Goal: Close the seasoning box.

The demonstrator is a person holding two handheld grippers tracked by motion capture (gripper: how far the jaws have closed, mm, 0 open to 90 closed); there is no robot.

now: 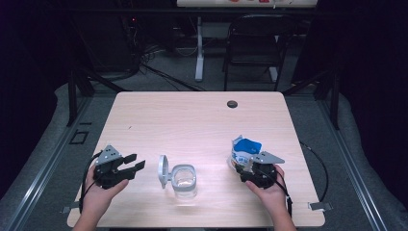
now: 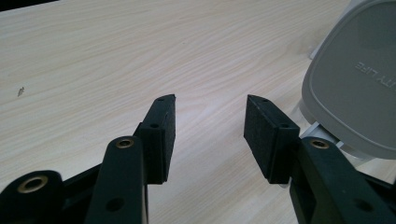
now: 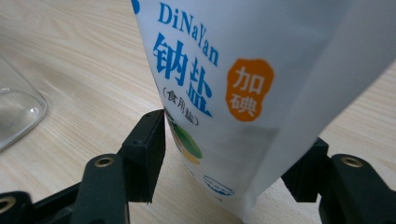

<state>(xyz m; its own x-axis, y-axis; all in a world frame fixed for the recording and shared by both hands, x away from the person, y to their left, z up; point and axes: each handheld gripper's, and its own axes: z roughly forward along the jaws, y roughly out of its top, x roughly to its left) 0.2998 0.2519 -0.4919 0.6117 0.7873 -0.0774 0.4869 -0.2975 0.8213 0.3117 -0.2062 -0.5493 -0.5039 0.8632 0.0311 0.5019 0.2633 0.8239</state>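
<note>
A white salt bag (image 1: 245, 147) with blue print and an open blue top stands upright on the table at the right. My right gripper (image 1: 245, 166) is just behind it, low on the bag. In the right gripper view the bag (image 3: 261, 70) stands between the jaws of this gripper (image 3: 236, 135); the left pad sits just off its side and the right pad is partly hidden behind it. My left gripper (image 1: 136, 161) rests open at the left with nothing between its fingers (image 2: 210, 100). A clear container (image 1: 184, 179) with its grey lid (image 1: 163, 171) flipped up stands between the two.
The wooden table (image 1: 192, 115) has a small dark round spot (image 1: 232, 104) near its far edge. The container's lid (image 2: 355, 88) is close to the right of my left gripper's jaws. The clear container's corner (image 3: 16, 112) lies left of the bag. A black chair (image 1: 255, 38) stands beyond the table.
</note>
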